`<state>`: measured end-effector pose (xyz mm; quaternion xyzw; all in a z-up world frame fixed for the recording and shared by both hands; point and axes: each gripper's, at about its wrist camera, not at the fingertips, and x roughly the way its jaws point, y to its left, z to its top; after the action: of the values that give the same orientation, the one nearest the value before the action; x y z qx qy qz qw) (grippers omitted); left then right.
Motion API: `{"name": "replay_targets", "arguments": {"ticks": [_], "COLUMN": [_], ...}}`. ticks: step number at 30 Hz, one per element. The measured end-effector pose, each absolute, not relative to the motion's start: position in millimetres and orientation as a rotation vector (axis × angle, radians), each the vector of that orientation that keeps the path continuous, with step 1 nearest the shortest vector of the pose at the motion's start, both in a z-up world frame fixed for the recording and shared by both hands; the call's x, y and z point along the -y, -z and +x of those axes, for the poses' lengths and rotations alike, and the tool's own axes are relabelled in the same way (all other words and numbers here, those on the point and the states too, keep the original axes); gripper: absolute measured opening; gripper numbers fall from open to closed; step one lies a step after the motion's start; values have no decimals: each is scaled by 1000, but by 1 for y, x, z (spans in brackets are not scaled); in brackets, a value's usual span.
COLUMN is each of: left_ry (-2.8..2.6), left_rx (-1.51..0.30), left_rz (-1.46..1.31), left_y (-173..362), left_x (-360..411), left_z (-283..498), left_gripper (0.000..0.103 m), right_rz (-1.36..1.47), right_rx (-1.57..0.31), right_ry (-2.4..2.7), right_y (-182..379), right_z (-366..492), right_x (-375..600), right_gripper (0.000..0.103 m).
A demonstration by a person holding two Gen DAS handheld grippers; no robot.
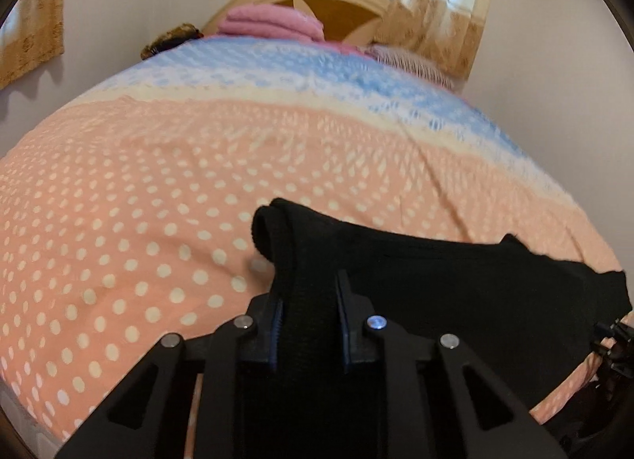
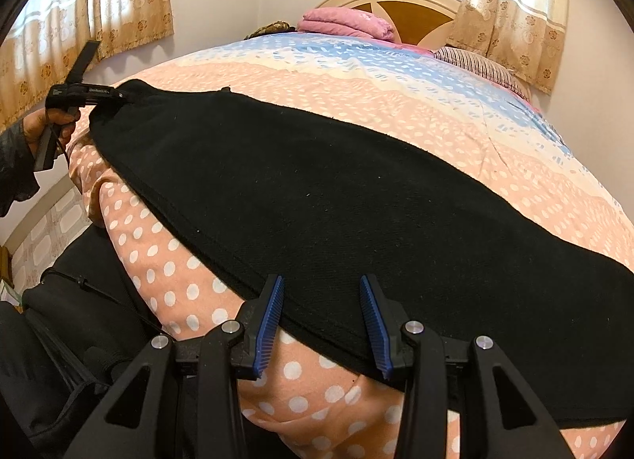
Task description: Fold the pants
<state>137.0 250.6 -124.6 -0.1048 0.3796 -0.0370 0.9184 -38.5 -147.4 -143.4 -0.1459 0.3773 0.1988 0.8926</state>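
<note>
Black pants (image 2: 317, 189) lie spread flat across the near edge of the bed (image 2: 396, 110), on the dotted bedspread. Left tool (image 1: 309, 300) is clamped on the pants' end w/ fabric bunched btwn its pads. Right tool (image 2: 321, 324) stands apart, straddling the pants' near hem, pads not pressing.
</note>
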Motion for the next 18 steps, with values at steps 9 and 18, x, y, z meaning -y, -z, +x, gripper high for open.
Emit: {"name": "replay_targets", "arguments": {"ticks": [9,18], "left_ry": [69,29], "left_rx": [-783,-770], "left_rz": [-286,-298], "left_y": [137,138], "left_x": [-270,-285], "left_z": [133,135], "left_gripper": [25,21], "right_rz": [-250,25], "right_rx": [-775,-657], "right_ry": [-392,-6], "right_y": [125,65], "right_z": [-39,-56], "right_x": [170,344], "right_gripper": [43,50]}}
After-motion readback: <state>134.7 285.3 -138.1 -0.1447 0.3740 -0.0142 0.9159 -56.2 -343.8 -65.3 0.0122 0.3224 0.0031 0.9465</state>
